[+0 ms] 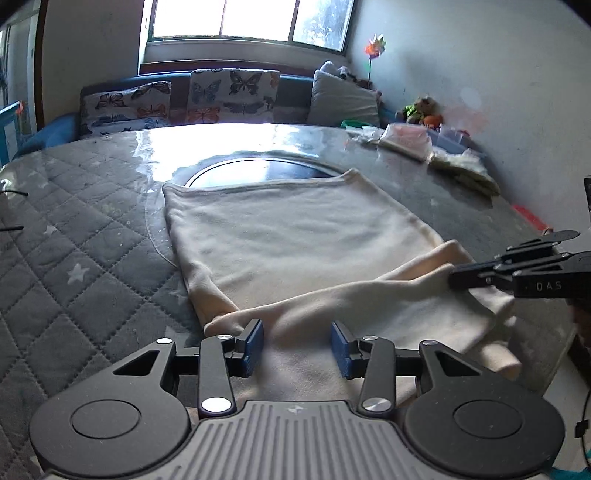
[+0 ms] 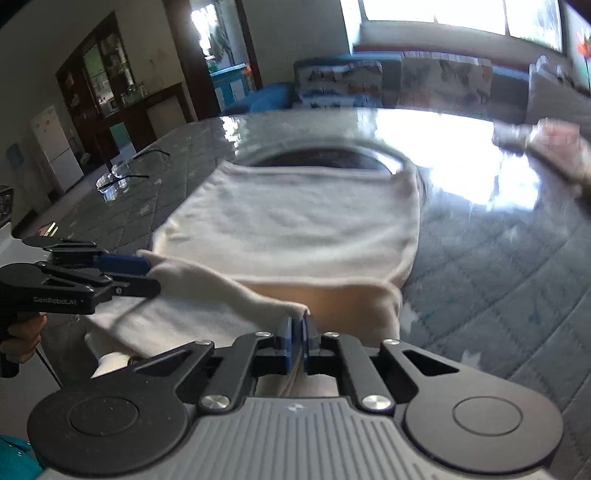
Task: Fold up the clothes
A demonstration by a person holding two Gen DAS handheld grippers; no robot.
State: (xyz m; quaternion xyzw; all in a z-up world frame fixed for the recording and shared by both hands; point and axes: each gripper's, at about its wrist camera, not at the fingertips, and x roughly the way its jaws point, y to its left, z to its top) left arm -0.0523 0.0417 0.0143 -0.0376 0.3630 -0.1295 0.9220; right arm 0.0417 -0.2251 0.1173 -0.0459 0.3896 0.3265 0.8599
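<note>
Since the grey quilted table (image 1: pixel 92 236) is slick under its clear cover, the soft cream fleece garment (image 1: pixel 295 236) lying mid-table should slide easily. My right gripper (image 2: pixel 297 325) pinches its near edge; my left gripper (image 1: pixel 297 343) gapes wide, holding nothing.

Left wrist view: low over near edge of surface (image 1: pixel 92 229), close to cream garment (image 1: pixel 295 236), facing window (image 1: pixel 247 18) at 12 o'clock; right gripper (image 1: pixel 458 277) enters at 3 o'clock.

Right wrist view: equally low and close, angled toward 11 o'clock, cabinet (image 2: pixel 99 77) at 10 o'clock; left gripper (image 2: pixel 147 275) enters at 9 o'clock.

Shared: garment (image 2: pixel 291 221), surface (image 2: pixel 498 258), round dark inset (image 1: pixel 258 171), sofa cushions (image 1: pixel 229 96).
</note>
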